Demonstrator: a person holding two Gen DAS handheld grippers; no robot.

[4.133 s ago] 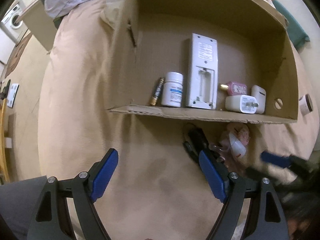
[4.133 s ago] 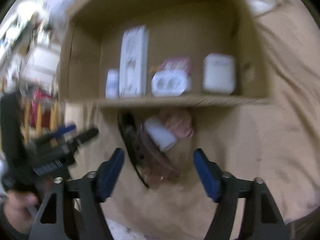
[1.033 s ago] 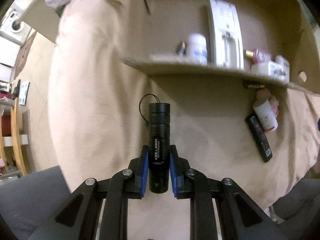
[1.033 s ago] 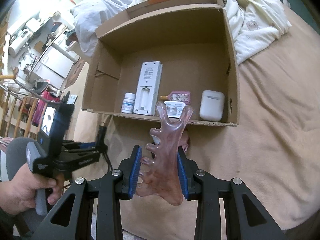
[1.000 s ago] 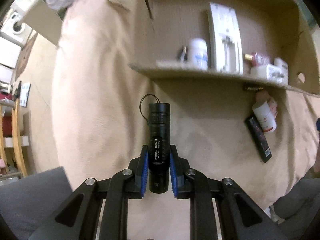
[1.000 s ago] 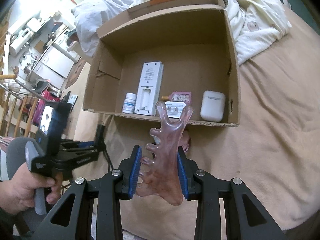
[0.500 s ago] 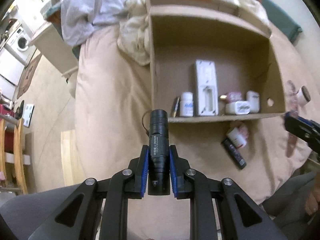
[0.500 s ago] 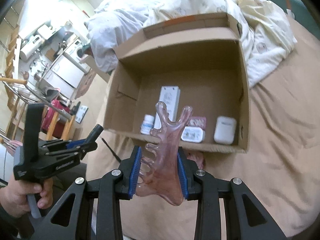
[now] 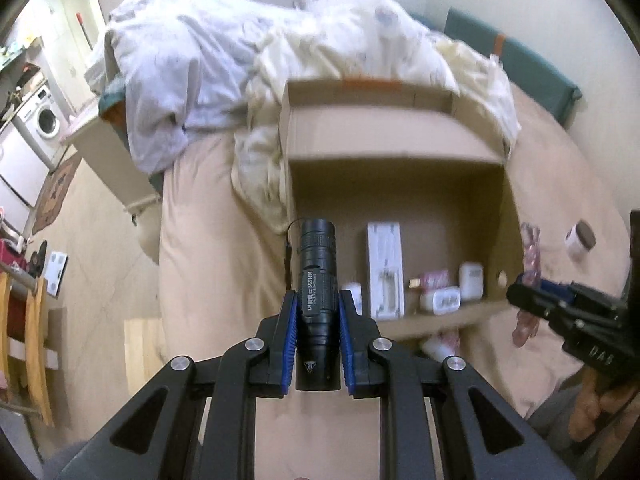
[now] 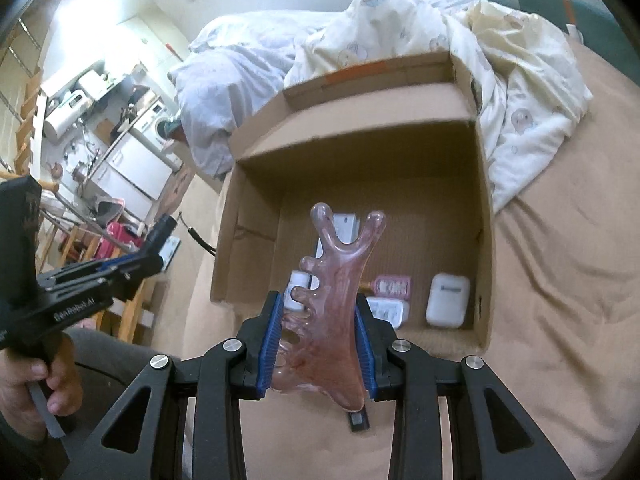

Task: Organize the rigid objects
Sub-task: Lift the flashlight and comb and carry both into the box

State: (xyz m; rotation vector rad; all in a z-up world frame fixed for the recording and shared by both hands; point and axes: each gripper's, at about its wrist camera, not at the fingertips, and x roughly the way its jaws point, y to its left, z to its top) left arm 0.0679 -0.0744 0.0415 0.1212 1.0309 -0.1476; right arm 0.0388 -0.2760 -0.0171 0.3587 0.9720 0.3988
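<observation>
My left gripper (image 9: pixel 318 314) is shut on a black flashlight (image 9: pixel 317 280), held upright in the air in front of an open cardboard box (image 9: pixel 394 160) lying on the bed. My right gripper (image 10: pixel 318 320) is shut on a pink translucent massage comb (image 10: pixel 332 304), also raised before the box (image 10: pixel 360 120). Inside the box lie a white remote (image 9: pixel 385 268), a white pill bottle (image 10: pixel 298 285), a pink item (image 10: pixel 394 285), a white charger (image 10: pixel 386 310) and a white earbud case (image 10: pixel 447 298). The right gripper shows at the right edge of the left wrist view (image 9: pixel 532 292).
The box rests on a tan bed sheet (image 10: pixel 560 280), with crumpled white and cream bedding (image 10: pixel 520 92) behind it. A white jar (image 9: pixel 578 240) lies on the sheet right of the box, and a white bottle (image 9: pixel 434 344) lies in front of it. A washing machine (image 9: pixel 40 124) and furniture stand far left.
Both grippers have lifted and drawn back from the box with their objects; more of the bed and room is in view. Four seconds ago both were open and empty.
</observation>
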